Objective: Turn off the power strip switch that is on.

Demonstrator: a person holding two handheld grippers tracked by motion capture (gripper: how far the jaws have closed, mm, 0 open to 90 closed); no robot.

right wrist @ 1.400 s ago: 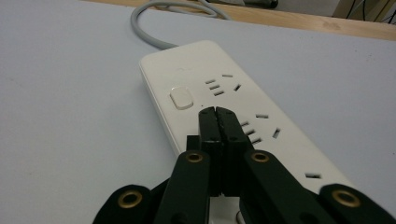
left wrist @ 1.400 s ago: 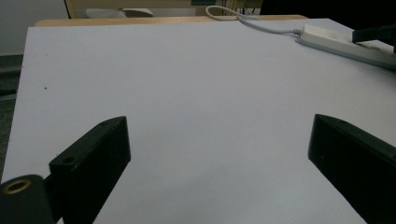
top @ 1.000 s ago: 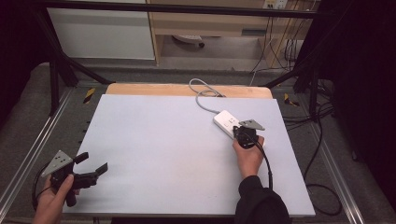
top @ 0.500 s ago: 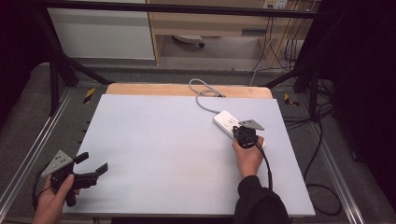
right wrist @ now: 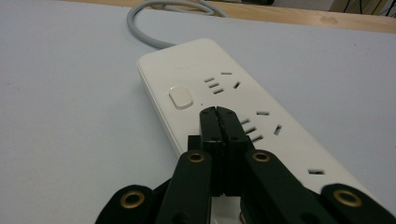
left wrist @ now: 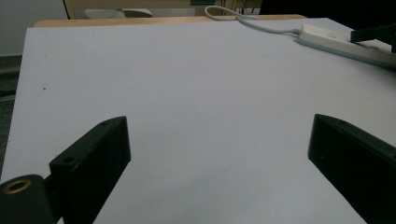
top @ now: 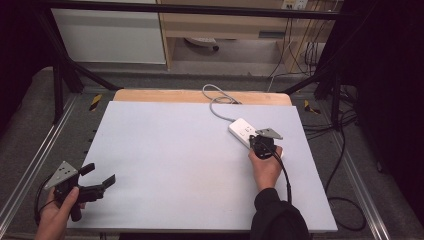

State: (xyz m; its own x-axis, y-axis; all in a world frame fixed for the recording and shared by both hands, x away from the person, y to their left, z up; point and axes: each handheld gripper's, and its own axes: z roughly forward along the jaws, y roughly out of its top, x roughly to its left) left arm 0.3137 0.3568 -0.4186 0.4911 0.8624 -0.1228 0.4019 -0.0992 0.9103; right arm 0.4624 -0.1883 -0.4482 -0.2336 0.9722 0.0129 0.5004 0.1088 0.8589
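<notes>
A white power strip lies on the right side of the pale table, its grey cord running to the far edge. My right gripper hovers over the strip with its jaws shut together, nothing between them, tips just behind the white switch button. Whether the tips touch the strip I cannot tell. My left gripper is held at the table's near left corner, jaws wide open and empty. The strip lies far ahead of it on the right.
The pale tabletop has a wooden strip along its far edge. Metal frame rails run along both sides. Loose cables hang off the right side, and cabinets stand behind the table.
</notes>
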